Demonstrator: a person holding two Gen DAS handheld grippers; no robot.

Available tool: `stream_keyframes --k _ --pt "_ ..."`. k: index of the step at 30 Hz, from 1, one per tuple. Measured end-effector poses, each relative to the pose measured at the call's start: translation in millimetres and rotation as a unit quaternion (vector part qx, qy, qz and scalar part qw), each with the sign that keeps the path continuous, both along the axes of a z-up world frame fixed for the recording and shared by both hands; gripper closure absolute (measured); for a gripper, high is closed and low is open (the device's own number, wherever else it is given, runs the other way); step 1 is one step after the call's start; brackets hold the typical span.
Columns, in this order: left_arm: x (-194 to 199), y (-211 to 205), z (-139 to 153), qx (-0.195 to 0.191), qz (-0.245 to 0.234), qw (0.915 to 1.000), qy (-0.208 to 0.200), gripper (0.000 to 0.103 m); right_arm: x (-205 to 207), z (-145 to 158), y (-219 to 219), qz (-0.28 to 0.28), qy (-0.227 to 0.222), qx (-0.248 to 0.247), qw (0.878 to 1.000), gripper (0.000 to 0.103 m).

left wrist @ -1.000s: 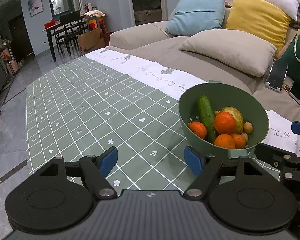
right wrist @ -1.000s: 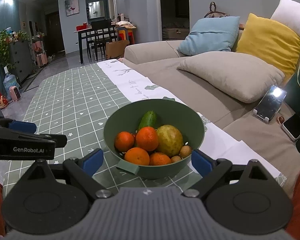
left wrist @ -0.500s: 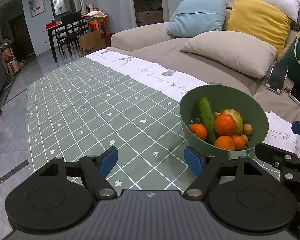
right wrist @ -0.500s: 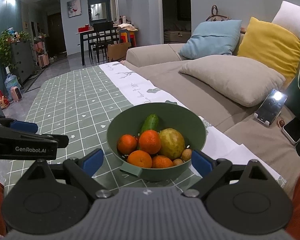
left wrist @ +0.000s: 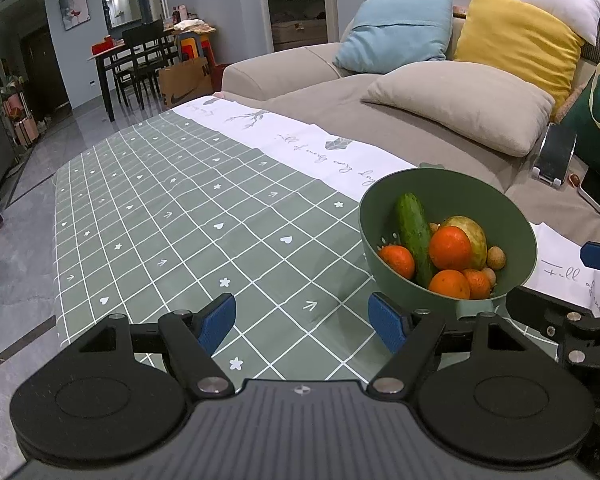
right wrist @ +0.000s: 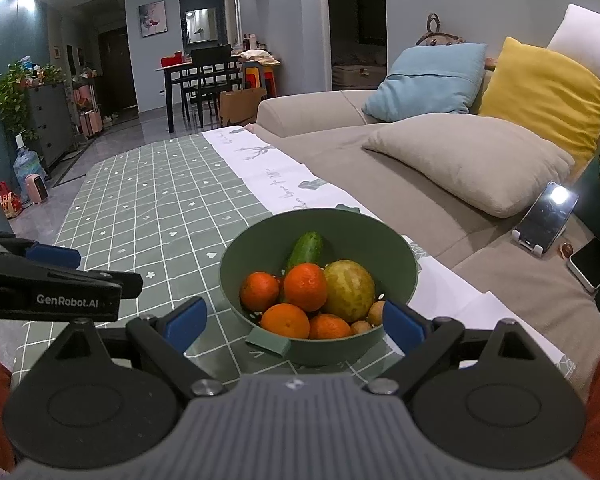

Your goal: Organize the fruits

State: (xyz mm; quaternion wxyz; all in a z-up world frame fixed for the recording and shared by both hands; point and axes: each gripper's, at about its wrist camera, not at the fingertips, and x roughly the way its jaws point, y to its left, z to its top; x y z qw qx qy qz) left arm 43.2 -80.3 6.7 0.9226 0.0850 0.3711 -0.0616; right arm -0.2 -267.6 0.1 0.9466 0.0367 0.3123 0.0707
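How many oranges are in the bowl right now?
4 visible in the bowl: far left, centre top, front, front right. More may be hidden underneath.

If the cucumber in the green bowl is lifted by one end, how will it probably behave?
The cucumber looks stiff, so it should stay straight rather than droop. Its smooth skin may slip between the pads. It leans on the oranges, so pulling it out may make them shift or roll inside the green bowl.
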Motion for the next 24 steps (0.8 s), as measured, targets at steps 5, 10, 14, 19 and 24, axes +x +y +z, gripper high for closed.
stream_keyframes --k 5,10,14,19,24 --pt "-0.1 0.3 0.0 -0.001 0.001 1.0 0.0 0.014 0.3 -0.6 -0.2 0.0 0.0 0.0 1.0 0.012" --pt "-0.1 0.7 0.1 -0.001 0.0 1.0 -0.001 0.014 0.3 -0.6 -0.1 0.0 0.0 0.0 1.0 0.012" --pt "0.0 0.4 0.2 -0.001 0.001 1.0 -0.001 0.015 0.2 -0.7 0.0 0.0 0.0 0.0 1.0 0.012" --pt "0.1 0.2 0.8 -0.001 0.002 1.0 -0.001 0.015 0.3 -0.9 0.1 0.001 0.0 0.0 1.0 0.012" --pt "0.0 -0.4 1.9 -0.001 0.006 1.0 -0.002 0.014 0.2 -1.6 0.7 0.003 0.0 -0.001 1.0 0.012"
